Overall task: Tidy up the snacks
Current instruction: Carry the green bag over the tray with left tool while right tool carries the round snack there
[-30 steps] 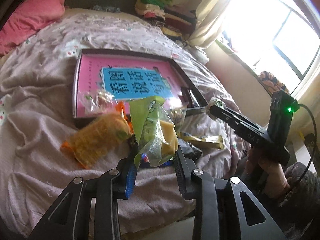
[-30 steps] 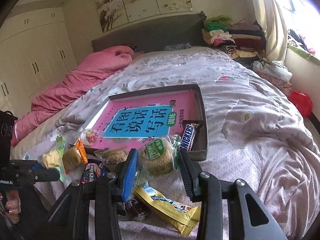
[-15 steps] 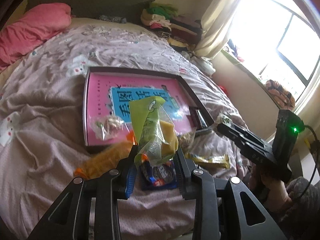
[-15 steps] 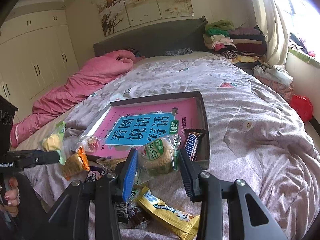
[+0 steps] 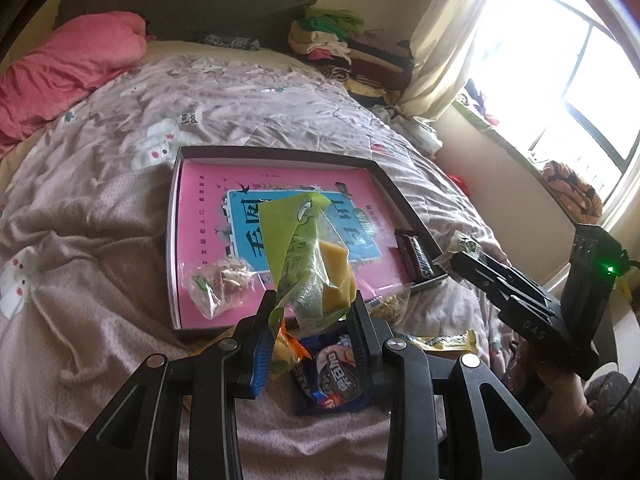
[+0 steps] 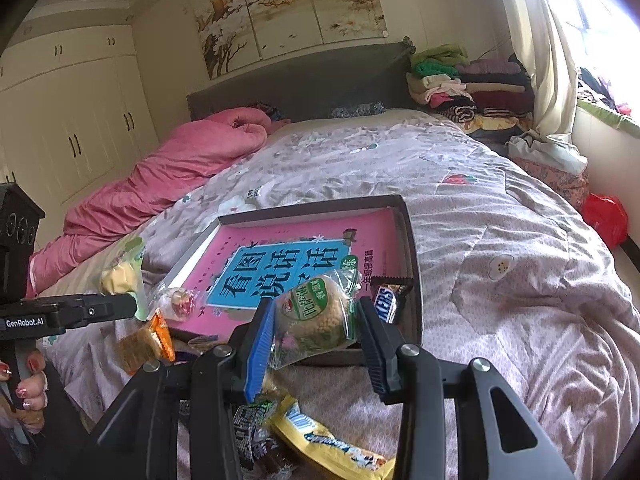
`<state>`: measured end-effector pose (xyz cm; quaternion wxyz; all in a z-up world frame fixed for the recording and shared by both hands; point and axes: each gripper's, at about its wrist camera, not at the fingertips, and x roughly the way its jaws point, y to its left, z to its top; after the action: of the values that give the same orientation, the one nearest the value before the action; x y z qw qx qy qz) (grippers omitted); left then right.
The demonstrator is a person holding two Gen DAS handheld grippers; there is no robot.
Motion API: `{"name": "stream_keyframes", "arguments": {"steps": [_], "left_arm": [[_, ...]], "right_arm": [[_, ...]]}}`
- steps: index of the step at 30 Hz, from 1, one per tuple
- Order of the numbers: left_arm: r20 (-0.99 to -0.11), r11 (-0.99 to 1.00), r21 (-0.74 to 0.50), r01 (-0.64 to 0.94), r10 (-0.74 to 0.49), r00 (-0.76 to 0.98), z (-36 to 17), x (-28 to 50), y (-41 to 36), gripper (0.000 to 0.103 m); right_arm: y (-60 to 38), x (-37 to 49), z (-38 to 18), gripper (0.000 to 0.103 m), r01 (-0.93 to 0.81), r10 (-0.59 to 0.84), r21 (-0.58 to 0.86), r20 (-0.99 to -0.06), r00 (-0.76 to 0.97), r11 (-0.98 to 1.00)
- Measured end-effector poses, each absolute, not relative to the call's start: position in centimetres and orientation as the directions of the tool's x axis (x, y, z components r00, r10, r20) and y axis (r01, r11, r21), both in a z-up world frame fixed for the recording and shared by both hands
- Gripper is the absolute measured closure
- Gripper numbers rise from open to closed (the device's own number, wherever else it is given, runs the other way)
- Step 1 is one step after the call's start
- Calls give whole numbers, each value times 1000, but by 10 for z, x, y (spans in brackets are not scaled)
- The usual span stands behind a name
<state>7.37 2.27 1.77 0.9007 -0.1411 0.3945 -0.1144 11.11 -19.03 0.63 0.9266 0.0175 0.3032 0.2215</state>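
A bed with a mauve quilt fills both views, a pink duvet bunched at the left of the frame. A stack of folded clothes sits at upper right by the curtain.

Mid-frame on the quilt lies a shallow dark tray lined with a pink-and-blue book cover. Inside it, a Snickers bar lies along the right wall, and a clear candy bag rests at the lower left corner in the left wrist view.

The left gripper is clamped on a green bag with a yellow piece inside, held up above the near edge of the tray. Below it, on the quilt at lower centre, lie an Oreo pack and an orange pack, the latter showing at lower left in the right wrist view.

The right gripper is pinching a rice cake in a clear green-labelled wrapper, lifted just over the tray's near right corner. Under it, at the bottom of the frame, a yellow bar lies on the quilt beside a dark wrapper.
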Motion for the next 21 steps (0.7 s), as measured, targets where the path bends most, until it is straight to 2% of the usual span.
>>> {"name": "stream_keyframes", "arguments": {"steps": [21], "left_arm": [[-711, 944, -323, 62, -285, 643, 5, 113, 13, 68]], "right_arm": [[-196, 132, 7, 62, -367, 392, 161, -549, 738, 916]]}}
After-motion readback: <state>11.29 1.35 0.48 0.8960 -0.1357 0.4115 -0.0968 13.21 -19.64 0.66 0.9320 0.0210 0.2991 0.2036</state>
